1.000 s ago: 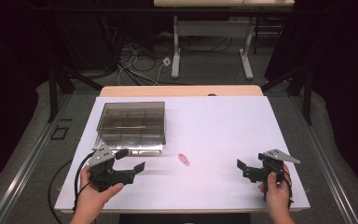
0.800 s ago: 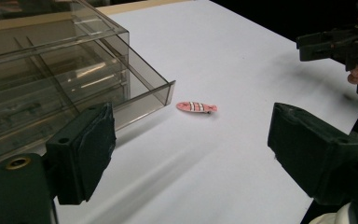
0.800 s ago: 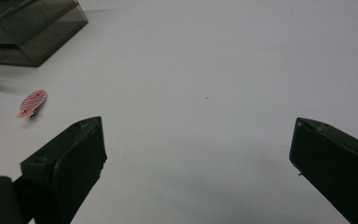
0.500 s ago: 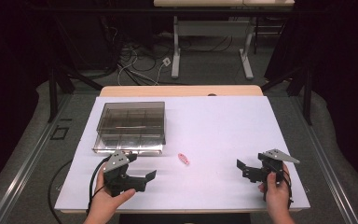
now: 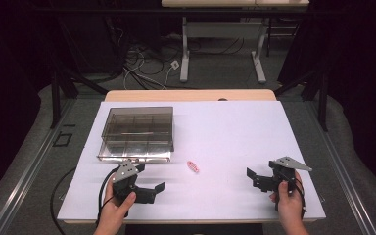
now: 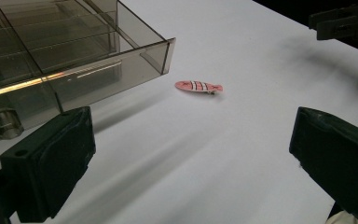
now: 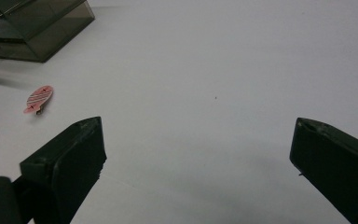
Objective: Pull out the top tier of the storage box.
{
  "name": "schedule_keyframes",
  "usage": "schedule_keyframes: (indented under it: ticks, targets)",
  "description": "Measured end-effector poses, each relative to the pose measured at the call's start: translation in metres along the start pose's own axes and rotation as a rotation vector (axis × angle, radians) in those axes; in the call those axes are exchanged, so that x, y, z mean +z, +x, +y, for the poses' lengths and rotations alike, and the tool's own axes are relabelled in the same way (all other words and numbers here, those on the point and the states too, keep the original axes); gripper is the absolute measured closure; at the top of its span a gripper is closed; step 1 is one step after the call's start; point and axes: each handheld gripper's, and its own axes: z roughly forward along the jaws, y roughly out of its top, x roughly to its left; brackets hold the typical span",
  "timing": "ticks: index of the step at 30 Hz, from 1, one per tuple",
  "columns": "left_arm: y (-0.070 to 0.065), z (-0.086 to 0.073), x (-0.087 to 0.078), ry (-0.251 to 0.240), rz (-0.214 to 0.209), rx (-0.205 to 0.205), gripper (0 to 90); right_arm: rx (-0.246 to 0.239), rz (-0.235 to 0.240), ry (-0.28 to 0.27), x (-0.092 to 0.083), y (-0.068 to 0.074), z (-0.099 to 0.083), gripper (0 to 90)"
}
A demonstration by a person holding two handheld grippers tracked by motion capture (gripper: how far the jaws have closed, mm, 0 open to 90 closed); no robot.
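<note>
- Pink striped fish clip [image 5: 193, 166] lay loose on the white worktop [image 5: 235, 132], just off the near right corner of the smoked-plastic box [image 5: 138, 132]; touching neither box nor claw.
- Left claw [image 5: 149, 188] sat low over the worktop, near the box's front edge, aimed roughly at the clip. Its jaws had just been opening and stood wide; in the left gripper view nothing was between them, with the clip [image 6: 198, 86] ahead and well clear of the pads.
- Right claw [image 5: 257, 180] hung over the near right part of the worktop, well apart from the clip, jaws wide and empty; in the right gripper view the clip [image 7: 38, 99] was off to the side.
- My read on progress: early. Likely job was clip into box; pickup not done, placing not done. Left claw looked set up for the approach.
- Box compartments looked empty as far as the tinted walls allowed; couldn't be sure.
- Count: one fish clip, one divided box with a latch [image 6: 2, 123] at its front, two claws, one worktop.
</note>
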Motion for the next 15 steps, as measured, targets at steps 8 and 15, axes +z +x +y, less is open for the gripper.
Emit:
schedule_keyframes:
  ticks: [8, 15]
  targets:
    - [-0.002, -0.007, 0.006, 0.008, 0.024, 0.024, 0.5, -0.018, 0.007, -0.001, 0.001, 0.004, 0.002, 2.2]
    - [-0.001, -0.012, 0.012, 0.011, 0.006, 0.022, 0.5, -0.102, 0.028, 0.007, 0.004, 0.017, 0.003, 1.1]
